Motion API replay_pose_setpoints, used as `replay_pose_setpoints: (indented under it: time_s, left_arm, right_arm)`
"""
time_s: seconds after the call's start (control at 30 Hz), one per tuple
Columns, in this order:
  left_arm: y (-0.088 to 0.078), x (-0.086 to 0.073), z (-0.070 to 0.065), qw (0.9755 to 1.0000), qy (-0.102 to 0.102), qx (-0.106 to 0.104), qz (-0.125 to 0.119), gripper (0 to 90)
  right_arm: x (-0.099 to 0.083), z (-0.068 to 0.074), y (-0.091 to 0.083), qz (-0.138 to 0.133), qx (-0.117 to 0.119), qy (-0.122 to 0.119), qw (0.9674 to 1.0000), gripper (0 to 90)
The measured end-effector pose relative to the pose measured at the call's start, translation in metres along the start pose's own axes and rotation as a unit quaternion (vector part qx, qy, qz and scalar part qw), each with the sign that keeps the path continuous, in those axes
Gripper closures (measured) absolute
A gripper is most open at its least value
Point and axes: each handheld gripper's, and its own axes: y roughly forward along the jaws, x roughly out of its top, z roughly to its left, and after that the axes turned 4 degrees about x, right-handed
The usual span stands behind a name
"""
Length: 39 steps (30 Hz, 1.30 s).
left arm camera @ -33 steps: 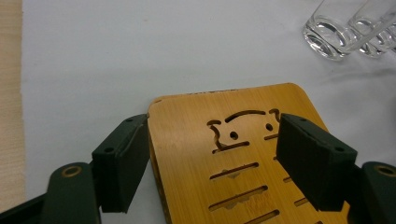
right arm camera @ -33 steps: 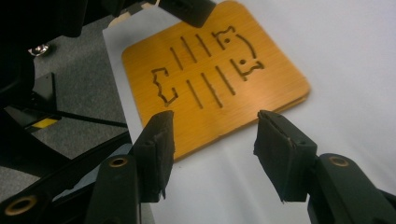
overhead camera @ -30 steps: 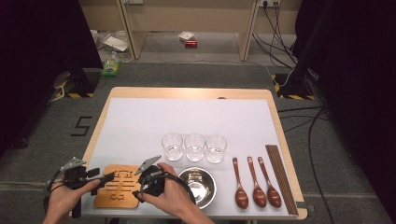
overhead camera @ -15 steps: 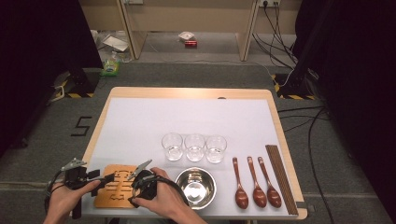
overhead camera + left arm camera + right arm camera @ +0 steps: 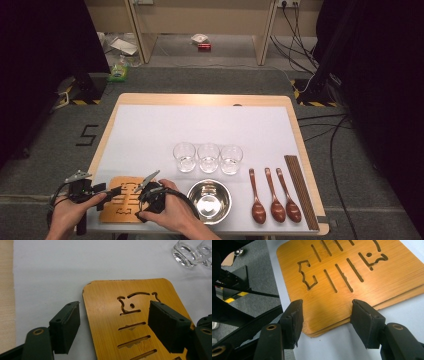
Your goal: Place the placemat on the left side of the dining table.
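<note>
Wooden-edged counter (image 5: 295, 130) under a white sheet, both my claws at the bamboo trivet in its near left corner.

The trivet (image 5: 122, 200), a stack of cut-out bamboo boards, lies flat on the white sheet just left of the steel bowl (image 5: 209, 201). My left claw (image 5: 113, 322) stands with its jaws apart over the trivet's left edge, one pad above the sheet and the other above the wood, neither pressing. My right claw (image 5: 325, 317) has just been opening and now gapes wide, its pads straddling a rounded corner of the stack without gripping it. Beyond the bowl, three glasses (image 5: 208, 158) stand in a row, and three wooden spoons (image 5: 272, 197) lie side by side next to the chopsticks (image 5: 301, 192) near the right edge.
</note>
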Motion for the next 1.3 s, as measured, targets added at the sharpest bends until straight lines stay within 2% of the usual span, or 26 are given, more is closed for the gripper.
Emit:
replay_pose_setpoints:
  time_s: [0.03,0.1,0.13,0.53,0.93,0.97,1.07,1.2,1.3]
  left_arm:
    - [0.000,0.000,0.001,1.0000,-0.002,-0.004,0.004,25.2]
    - [0.000,-0.001,0.002,1.0000,0.001,0.002,0.004,25.1]
    - [0.001,-0.001,0.002,1.0000,-0.002,0.002,0.005,25.1]
    - [0.000,-0.003,0.006,0.9997,-0.014,0.010,0.015,24.9]
    - [-0.001,-0.004,0.007,0.9994,-0.023,0.011,0.024,26.3]
    - [-0.002,-0.003,0.007,0.9993,-0.023,0.013,0.026,26.6]
    - [-0.004,-0.003,0.007,0.9992,-0.028,0.013,0.027,29.1]
    - [-0.011,0.000,0.006,0.9993,-0.032,0.011,0.019,31.9]
    - [-0.020,0.005,0.004,0.9995,-0.033,0.000,-0.002,32.9]
  right_arm:
    - [0.001,-0.001,0.001,-0.003,0.002,-0.009,1.0000,43.7]
    - [0.003,0.001,0.001,0.004,0.002,-0.001,1.0000,43.7]
    - [0.003,0.000,0.002,-0.001,0.003,-0.008,1.0000,43.7]
    - [0.012,0.003,0.008,0.008,0.005,-0.013,0.9999,43.0]
    - [0.011,0.003,0.012,0.002,0.009,-0.017,0.9998,42.7]
    - [0.011,0.004,0.012,0.004,0.008,-0.012,0.9999,42.8]
    - [0.011,0.004,0.012,0.003,0.006,-0.017,0.9998,42.8]
    - [0.011,0.003,0.012,0.002,0.006,-0.026,0.9996,42.8]
    - [0.010,0.002,0.012,-0.001,0.008,-0.031,0.9995,42.8]
